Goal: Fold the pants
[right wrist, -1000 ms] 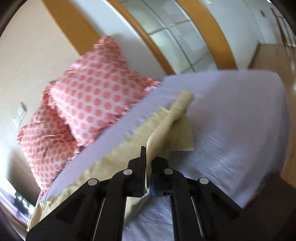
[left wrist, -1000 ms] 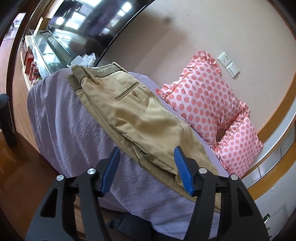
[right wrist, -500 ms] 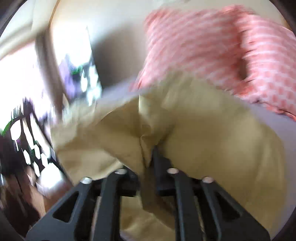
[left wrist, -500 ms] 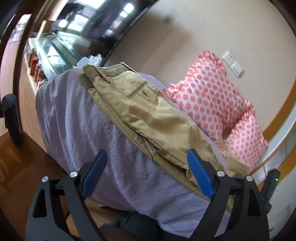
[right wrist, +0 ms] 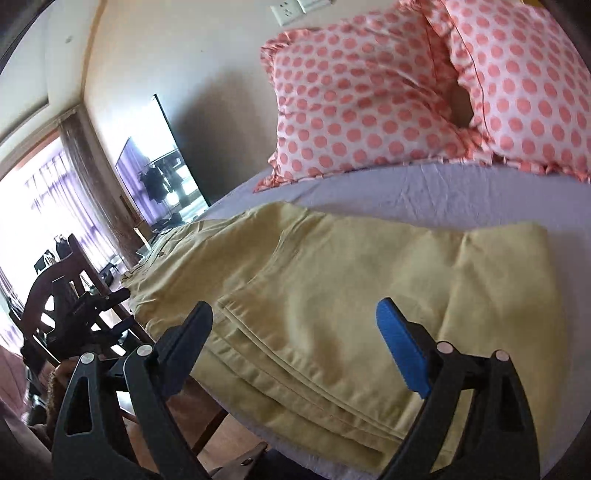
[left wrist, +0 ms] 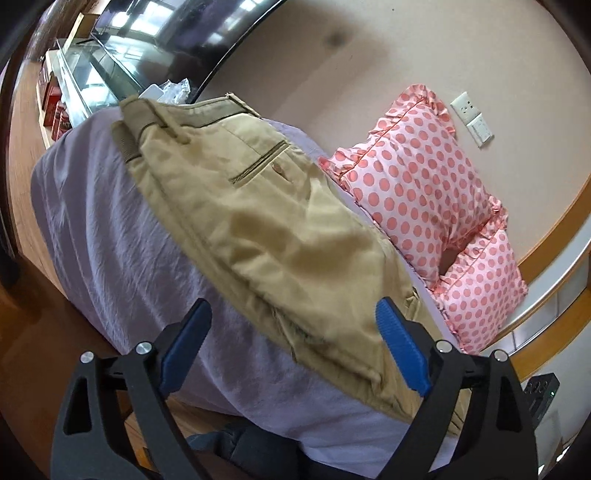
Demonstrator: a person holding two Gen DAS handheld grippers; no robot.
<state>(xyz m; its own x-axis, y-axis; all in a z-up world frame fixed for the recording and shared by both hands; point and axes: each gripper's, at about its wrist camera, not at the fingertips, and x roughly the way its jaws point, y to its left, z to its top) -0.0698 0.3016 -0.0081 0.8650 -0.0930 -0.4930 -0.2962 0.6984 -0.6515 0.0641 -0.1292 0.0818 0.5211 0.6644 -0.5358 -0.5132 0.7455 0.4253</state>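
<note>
Khaki pants point(left wrist: 266, 229) lie folded on a lavender-sheeted bed point(left wrist: 110, 236), waistband at the far end, back pocket up. My left gripper point(left wrist: 295, 350) is open and empty, hovering just above the pants' near edge. In the right wrist view the pants point(right wrist: 332, 295) lie with the legs doubled over, the layered hems near the front. My right gripper point(right wrist: 295, 350) is open and empty just above that folded end. The left gripper also shows in the right wrist view point(right wrist: 92, 306) at the left, beside the bed.
Two pink polka-dot pillows point(left wrist: 417, 184) point(right wrist: 369, 96) lean against the wall at the bed's far side. A dark TV point(left wrist: 177, 22) and glass cabinet point(left wrist: 85, 77) stand beyond the bed. A wooden chair point(right wrist: 55, 291) is at the left. Wood floor point(left wrist: 26, 325) lies below.
My right gripper carried the pant legs over onto the upper part, then opened and let go. My left gripper opened wider and moved closer to the pants.
</note>
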